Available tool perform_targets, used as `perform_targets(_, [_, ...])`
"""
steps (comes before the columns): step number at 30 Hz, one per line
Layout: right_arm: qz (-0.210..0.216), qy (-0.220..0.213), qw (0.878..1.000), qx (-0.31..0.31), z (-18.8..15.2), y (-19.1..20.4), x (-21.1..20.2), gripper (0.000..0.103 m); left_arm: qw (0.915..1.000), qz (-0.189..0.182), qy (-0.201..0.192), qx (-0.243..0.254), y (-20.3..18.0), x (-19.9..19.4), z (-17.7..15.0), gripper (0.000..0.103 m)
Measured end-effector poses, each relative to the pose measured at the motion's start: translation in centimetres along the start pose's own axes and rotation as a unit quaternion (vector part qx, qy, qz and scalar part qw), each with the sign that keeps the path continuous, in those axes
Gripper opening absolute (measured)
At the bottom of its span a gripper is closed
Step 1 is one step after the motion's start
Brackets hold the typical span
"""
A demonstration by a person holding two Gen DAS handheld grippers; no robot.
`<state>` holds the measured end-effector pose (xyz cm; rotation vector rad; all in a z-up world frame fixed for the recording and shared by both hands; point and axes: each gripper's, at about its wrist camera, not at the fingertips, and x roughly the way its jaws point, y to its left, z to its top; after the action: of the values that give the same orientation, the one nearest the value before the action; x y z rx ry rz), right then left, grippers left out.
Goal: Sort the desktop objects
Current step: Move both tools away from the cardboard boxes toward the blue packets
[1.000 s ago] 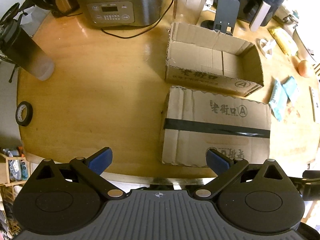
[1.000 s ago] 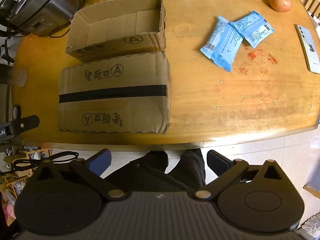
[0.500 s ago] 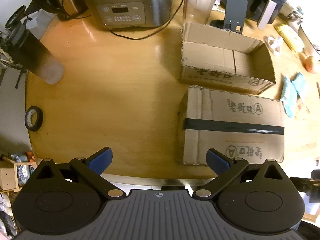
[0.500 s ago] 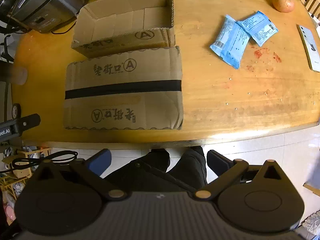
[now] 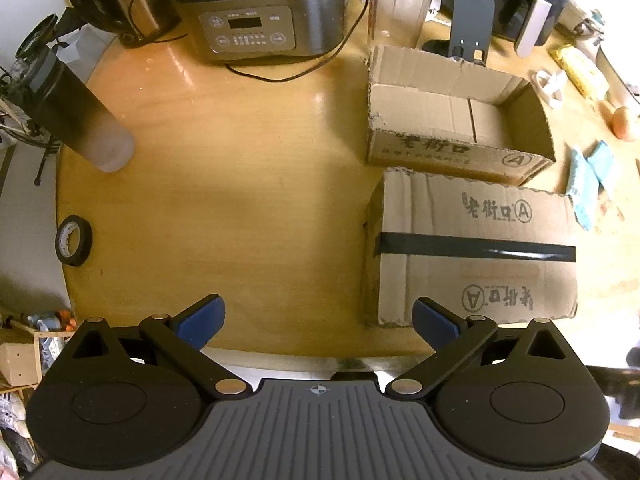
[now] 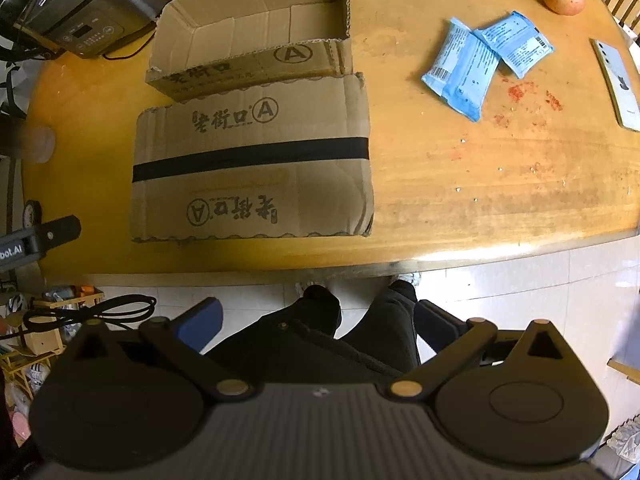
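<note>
Looking down along your grippers, you see two cardboard boxes side by side on the wooden table (image 6: 460,184). The open box (image 6: 256,28) sits farther back with its flaps up, touching the closed box (image 6: 252,164), which lies near the table edge, printed with a circled A and crossed by one black tape strip. Two blue packets (image 6: 480,60) overlap each other to the right of the boxes, well apart from them, near some red specks. A roll of black tape (image 5: 73,240) lies at the table's left edge. Your left gripper (image 5: 319,322) hangs spread wide over the near edge, holding nothing. Your right gripper (image 6: 318,322) is equally wide and empty, off the table above your legs.
</note>
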<state>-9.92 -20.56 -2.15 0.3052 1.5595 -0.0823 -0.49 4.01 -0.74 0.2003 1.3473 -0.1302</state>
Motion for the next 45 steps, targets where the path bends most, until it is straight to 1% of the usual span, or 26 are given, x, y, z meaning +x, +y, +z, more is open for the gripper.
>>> perform_targets(8, [-0.004,-0.005,1.0,-0.011,0.3,-1.5,0.2,0.103,0.9999,0.015,0.005,-0.003,-1.8,-0.2,-0.3,0.103])
perform_targets(11, [-0.013,-0.017,1.0,-0.012,1.0,-2.6,-0.4,0.103,0.9998,0.018,0.005,-0.004,-2.7,-0.4,-0.4,0.103])
perform_targets(15, [0.003,-0.028,1.0,-0.012,1.2,-4.1,-0.8,0.103,0.9998,0.019,0.01,-0.006,-3.7,-0.5,-0.5,0.103])
perform_targets(24, [0.008,-0.052,0.999,-0.009,1.8,-6.3,-1.6,0.103,0.9997,0.016,0.018,-0.006,-6.0,-0.8,-0.5,0.103])
perform_targets(29, [0.027,-0.062,0.998,-0.005,2.3,-7.4,-1.6,0.103,0.9997,0.014,0.022,-0.001,-7.2,-0.8,-0.4,0.103])
perform_targets(31, [0.027,-0.066,0.997,-0.003,2.5,-7.7,-1.8,0.103,0.9996,0.014,0.023,0.0,-7.6,-0.8,-0.4,0.103])
perform_targets(35, [0.02,-0.069,0.997,-0.003,2.7,-8.5,-2.0,0.103,0.9996,0.013,0.024,0.002,-8.4,-0.9,-0.4,0.103])
perform_targets(45, [0.025,-0.064,0.998,-0.001,3.1,-10.3,-2.1,0.103,0.9995,0.015,0.027,0.007,-10.2,-1.0,-0.6,0.103])
